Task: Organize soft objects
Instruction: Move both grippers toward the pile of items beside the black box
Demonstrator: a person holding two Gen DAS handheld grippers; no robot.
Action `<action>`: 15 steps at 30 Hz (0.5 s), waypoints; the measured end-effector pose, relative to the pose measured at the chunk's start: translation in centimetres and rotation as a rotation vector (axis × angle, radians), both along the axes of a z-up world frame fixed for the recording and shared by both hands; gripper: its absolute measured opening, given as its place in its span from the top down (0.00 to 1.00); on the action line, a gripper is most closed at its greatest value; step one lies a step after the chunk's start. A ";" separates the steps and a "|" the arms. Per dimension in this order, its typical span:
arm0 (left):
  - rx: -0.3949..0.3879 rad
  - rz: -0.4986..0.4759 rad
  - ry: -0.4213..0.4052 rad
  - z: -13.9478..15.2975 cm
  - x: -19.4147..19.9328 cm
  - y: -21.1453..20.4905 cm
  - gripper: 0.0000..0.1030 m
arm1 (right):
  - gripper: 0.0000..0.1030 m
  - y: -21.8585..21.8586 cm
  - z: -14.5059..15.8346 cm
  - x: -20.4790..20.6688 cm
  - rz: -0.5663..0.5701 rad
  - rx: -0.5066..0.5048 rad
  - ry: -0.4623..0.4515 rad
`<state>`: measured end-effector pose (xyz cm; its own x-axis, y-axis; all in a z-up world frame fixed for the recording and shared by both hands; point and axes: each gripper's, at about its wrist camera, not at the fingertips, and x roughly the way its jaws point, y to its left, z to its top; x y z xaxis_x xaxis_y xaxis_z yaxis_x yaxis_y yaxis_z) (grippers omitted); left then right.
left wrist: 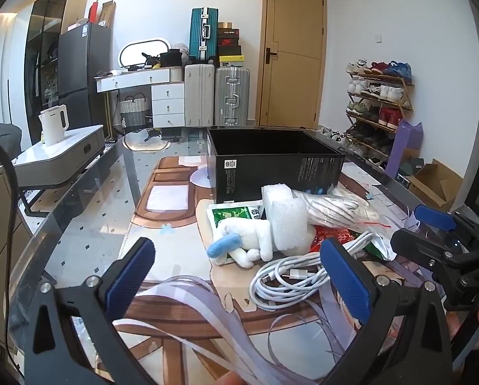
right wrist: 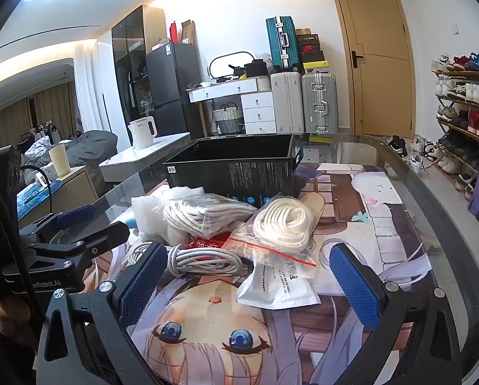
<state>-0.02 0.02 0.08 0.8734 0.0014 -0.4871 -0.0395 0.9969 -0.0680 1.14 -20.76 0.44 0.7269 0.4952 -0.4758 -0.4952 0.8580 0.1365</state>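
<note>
A heap of soft things lies on the glass-topped surface (left wrist: 79, 224), just in front of an open black box (left wrist: 276, 160). In the heap, a small white plush toy (left wrist: 249, 237) with a blue limb lies on its side on a green packet (left wrist: 229, 216), touching a white foam block (left wrist: 286, 221) that leans over it. Beside the foam sits a clear bag of striped white cloth (right wrist: 204, 215), and over a red packet (right wrist: 212, 242) rests a zip bag holding a coil of white rope (right wrist: 284, 221). A bundled white charging cable (left wrist: 287, 277) lies at the near edge of the heap, and a flat white sachet (right wrist: 277, 285) lies nearest the right gripper's camera. Under everything a printed cartoon mat (right wrist: 239, 337) covers the middle of the surface.

The left gripper (left wrist: 239, 276) hovers short of the cable with its blue pads spread wide and nothing between them. The right gripper (right wrist: 249, 279) is likewise spread wide, holding nothing, its pads on either side of the sachet and cable without touching them.

Beyond the surface stand a white kettle (left wrist: 55, 123) on a low cabinet, suitcases (left wrist: 217, 96), a wooden door (left wrist: 292, 54) and a shoe rack (left wrist: 377, 109)
</note>
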 end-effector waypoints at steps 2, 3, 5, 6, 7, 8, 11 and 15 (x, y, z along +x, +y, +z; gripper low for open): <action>-0.001 -0.001 0.000 0.0 0.0 0.0 0.00 | 0.00 0.0 -0.1 0.1 0.000 0.000 0.001; 0.000 -0.001 0.001 0.0 0.0 0.0 0.00 | 0.00 -0.1 -0.1 0.1 0.000 -0.001 0.000; 0.001 0.000 0.000 0.0 -0.1 0.0 0.00 | 0.00 -0.1 -0.1 0.1 0.000 -0.001 -0.001; 0.001 -0.001 0.001 0.0 -0.1 0.0 0.00 | 0.00 -0.1 -0.1 0.1 0.000 0.000 0.000; 0.002 0.000 0.000 0.0 -0.1 0.1 0.00 | 0.00 -0.1 -0.1 0.1 -0.001 0.000 0.000; 0.002 0.000 -0.001 0.1 -0.1 0.1 0.00 | 0.00 0.0 -0.1 0.1 0.000 0.000 0.001; -0.003 0.000 0.003 0.0 -0.1 0.1 0.00 | 0.00 -0.1 -0.1 0.1 0.001 0.001 0.000; 0.004 -0.004 -0.004 0.0 -0.1 0.1 0.00 | 0.00 -0.2 -0.1 0.0 0.001 -0.004 -0.006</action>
